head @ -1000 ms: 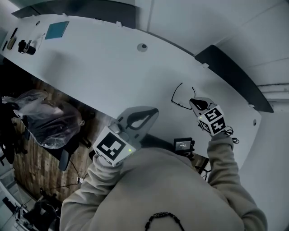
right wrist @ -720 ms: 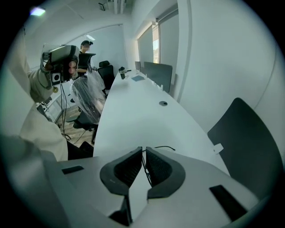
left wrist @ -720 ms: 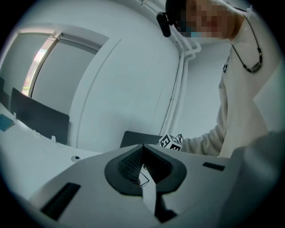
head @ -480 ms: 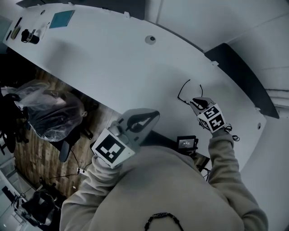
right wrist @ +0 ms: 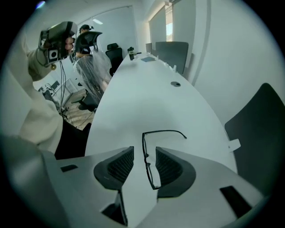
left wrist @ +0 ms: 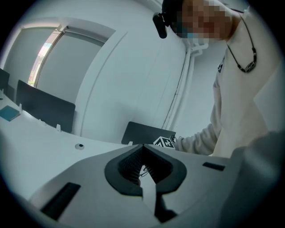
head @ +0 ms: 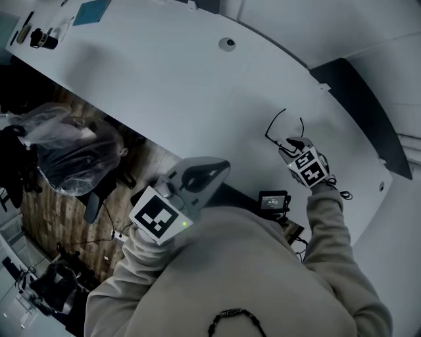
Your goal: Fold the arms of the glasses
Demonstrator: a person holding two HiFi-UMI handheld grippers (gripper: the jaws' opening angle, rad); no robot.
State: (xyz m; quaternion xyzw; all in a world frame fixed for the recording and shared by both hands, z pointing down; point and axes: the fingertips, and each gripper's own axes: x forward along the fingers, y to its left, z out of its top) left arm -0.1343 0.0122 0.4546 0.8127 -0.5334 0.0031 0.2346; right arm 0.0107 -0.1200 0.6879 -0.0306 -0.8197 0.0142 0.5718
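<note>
The glasses (head: 279, 128) are thin and dark-framed, and they lie on the white table (head: 164, 79) with their arms spread. My right gripper (head: 293, 143) points steeply down at them. In the right gripper view its jaws have just been opening. The front of the glasses (right wrist: 146, 162) sits between the pads without being pressed, nearer the right pad, and one arm (right wrist: 167, 131) reaches away to the right. My left gripper (head: 220, 164) is shut with nothing in it and hangs off the table's near edge, close to the person's chest. The left gripper view shows its fingertips (left wrist: 143, 149) meeting.
Dark chair backs (head: 355, 99) stand behind the table. A round grommet (head: 227, 44) sits in the tabletop, and a teal pad (head: 92, 10) and small items lie at the far left end. A small screen device (head: 273, 201) hangs below the near edge. A plastic-wrapped chair (head: 72, 155) stands on the floor.
My right gripper has come down toward the tabletop together with the glasses. The left gripper has sunk a little by the person's chest.
</note>
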